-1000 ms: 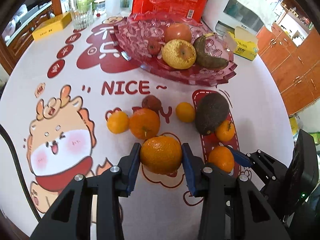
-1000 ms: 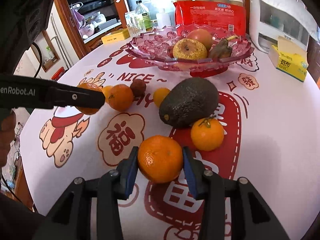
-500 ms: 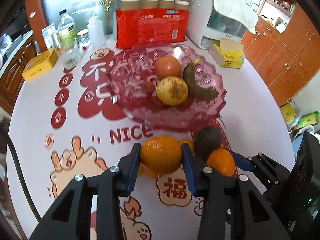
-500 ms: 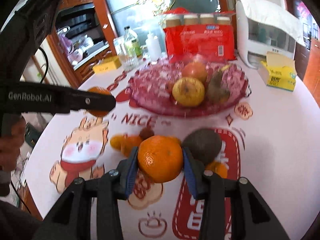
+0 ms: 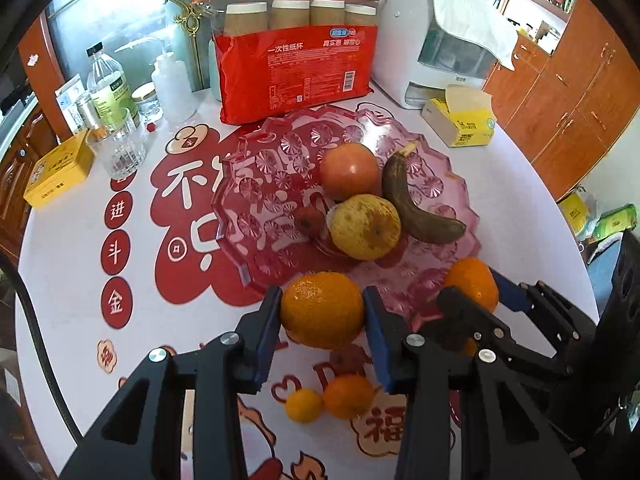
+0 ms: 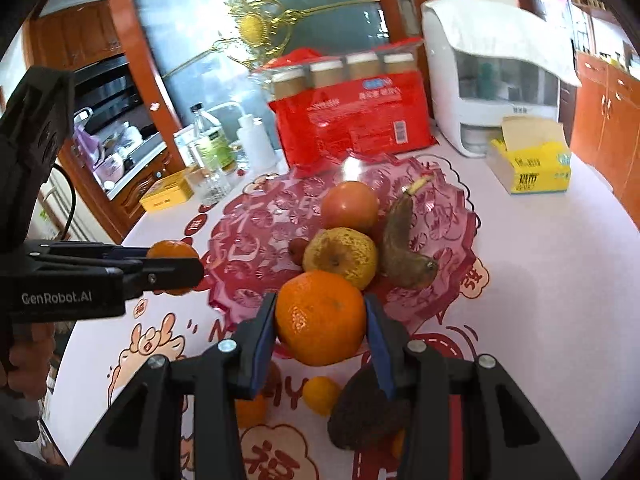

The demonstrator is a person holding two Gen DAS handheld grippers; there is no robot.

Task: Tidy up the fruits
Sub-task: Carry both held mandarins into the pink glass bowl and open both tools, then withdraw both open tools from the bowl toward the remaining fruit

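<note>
An orange [image 5: 322,310] sits clamped between the left jaws. Another orange [image 6: 320,318] fills the right jaws. The pink dish [image 5: 256,184] lies beyond both.

The left wrist view looks steeply down along its own fingers, near the pink dish [image 5: 460,200], from the table's [image 5: 72,248] near edge toward the red pack [image 5: 296,64] and white appliance [image 5: 432,40] at the back. The right wrist view looks down less steeply from a spot further right, near the same dish [image 6: 248,240], with more of the cabinets [image 6: 604,128] and glass door [image 6: 248,28] above it. Both share the dish, pack, appliance, yellow box [image 5: 460,124] and bottles [image 5: 108,84] (each also catches the other gripper at its side: right gripper [image 5: 480,292], left gripper [image 6: 176,264]).
</note>
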